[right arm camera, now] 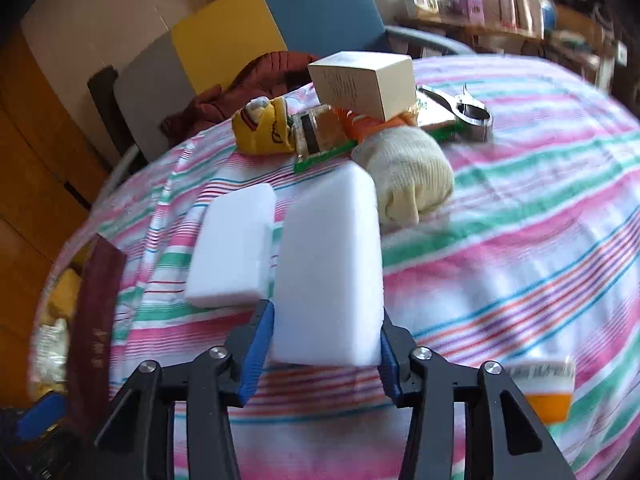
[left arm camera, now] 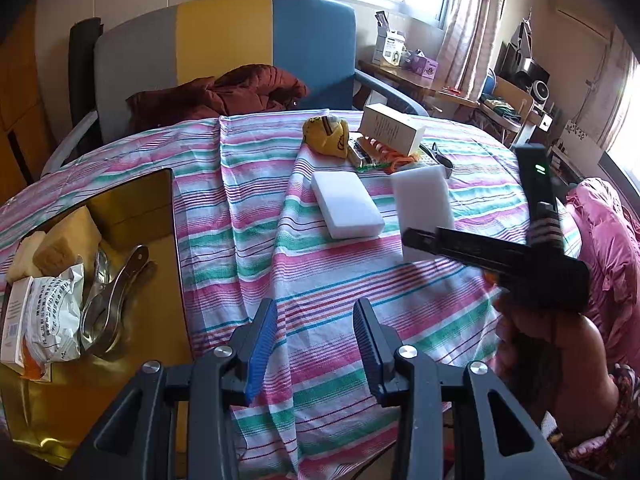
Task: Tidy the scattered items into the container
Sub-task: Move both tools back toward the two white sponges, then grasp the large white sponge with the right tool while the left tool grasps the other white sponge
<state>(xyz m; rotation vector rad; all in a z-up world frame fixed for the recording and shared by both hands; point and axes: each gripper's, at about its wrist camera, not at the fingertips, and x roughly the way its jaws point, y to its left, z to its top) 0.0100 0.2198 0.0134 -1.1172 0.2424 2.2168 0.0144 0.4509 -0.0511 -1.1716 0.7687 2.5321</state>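
Centrally: white foam block [right arm camera: 328, 272] between blue pads [right arm camera: 256, 354] of right gripper [right arm camera: 324, 354], pads pressed to both sides, over striped tablecloth [right arm camera: 520, 264]. Second white foam block [right arm camera: 234, 248] flat just beside, left. Beyond: knit glove [right arm camera: 408, 176], cardboard box [right arm camera: 364, 84], yellow sock [right arm camera: 264, 128]. Left gripper [left arm camera: 314, 344] part-open, empty, near gold container [left arm camera: 136, 208] holding metal clip [left arm camera: 108, 300] and packet [left arm camera: 52, 320].

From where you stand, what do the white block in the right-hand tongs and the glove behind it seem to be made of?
The white block between the right gripper pads looks like soft foam, perhaps a melamine sponge: matte, pure white, with rounded edges. The glove looks like knitted cotton yarn: cream, with visible ribbed stitches. Neither is certain by sight alone.
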